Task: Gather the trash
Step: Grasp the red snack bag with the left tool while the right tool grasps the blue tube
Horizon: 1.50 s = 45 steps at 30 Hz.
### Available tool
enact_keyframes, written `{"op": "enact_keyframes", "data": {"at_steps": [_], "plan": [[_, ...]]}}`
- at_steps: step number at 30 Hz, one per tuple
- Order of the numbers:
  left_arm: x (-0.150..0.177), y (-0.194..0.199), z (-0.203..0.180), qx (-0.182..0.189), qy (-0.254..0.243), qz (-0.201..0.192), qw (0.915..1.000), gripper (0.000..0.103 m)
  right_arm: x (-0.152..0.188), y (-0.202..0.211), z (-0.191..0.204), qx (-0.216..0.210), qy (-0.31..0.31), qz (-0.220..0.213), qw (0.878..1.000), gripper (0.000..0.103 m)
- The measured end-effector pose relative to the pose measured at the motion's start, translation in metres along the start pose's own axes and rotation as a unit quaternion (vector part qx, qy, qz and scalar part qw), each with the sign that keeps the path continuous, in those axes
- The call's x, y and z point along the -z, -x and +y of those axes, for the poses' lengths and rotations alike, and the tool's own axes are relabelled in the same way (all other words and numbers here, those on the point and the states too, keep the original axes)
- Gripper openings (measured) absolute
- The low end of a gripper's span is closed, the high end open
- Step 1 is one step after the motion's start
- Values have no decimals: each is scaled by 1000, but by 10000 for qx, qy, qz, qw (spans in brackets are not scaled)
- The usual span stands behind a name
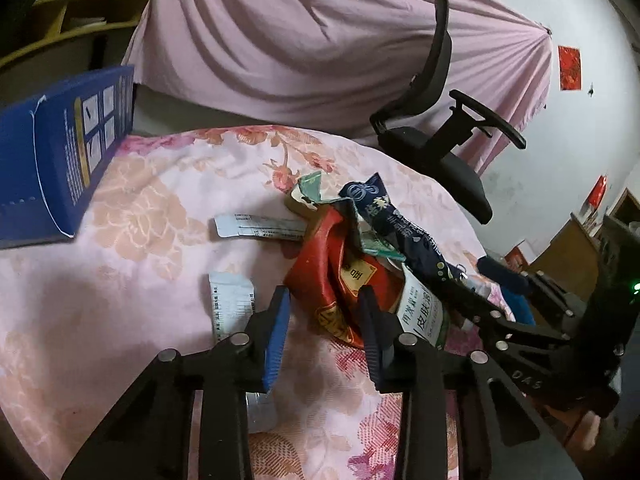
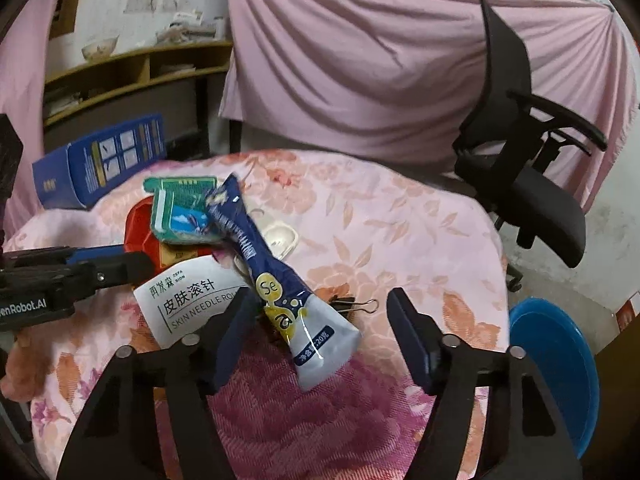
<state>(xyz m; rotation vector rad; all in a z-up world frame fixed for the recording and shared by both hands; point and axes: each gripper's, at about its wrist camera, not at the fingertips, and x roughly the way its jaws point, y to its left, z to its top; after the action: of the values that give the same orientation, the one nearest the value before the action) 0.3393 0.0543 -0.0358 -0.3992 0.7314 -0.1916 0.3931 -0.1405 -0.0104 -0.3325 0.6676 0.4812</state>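
A heap of trash lies on the floral tablecloth [image 1: 140, 208]: a crumpled red wrapper [image 1: 320, 280], a dark blue sachet [image 2: 280, 304], a green pack [image 2: 184, 212] and a white skin-needle box [image 2: 188, 300]. My left gripper [image 1: 324, 300] is low over the cloth, its jaws narrow, with a corner of the red wrapper between them; I see no firm pinch. My right gripper [image 2: 320, 300] straddles the sachet's white end with its jaws wide, and a gap shows on the right side. Each gripper shows in the other's view, close beside the heap.
Two white paper slips [image 1: 256, 228] lie left of the heap, and a binder clip [image 2: 360, 305] and a white lid [image 2: 280, 236] lie behind the sachet. A blue carton [image 1: 60, 168] lies at the table's far left. An office chair [image 2: 528, 152] and blue basin [image 2: 560, 368] stand right.
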Motion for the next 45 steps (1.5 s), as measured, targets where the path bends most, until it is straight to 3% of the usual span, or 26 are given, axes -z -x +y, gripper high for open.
{"op": "enact_keyframes", "data": {"at_steps": [8, 30, 39, 45], "plan": [[2, 2, 4, 102, 126, 80, 9998, 24, 3, -10, 6, -128, 161, 256, 9995, 33], [9, 13, -5, 209, -140, -165, 9995, 16, 5, -8, 8, -123, 149, 108, 9998, 18], [16, 37, -9, 185, -264, -830, 9960, 15, 10, 24, -1, 13, -205, -710, 9973, 17], [29, 61, -31, -139, -716, -1597, 9845, 15, 15, 55, -5, 150, -333, -1490, 9882, 17]]}}
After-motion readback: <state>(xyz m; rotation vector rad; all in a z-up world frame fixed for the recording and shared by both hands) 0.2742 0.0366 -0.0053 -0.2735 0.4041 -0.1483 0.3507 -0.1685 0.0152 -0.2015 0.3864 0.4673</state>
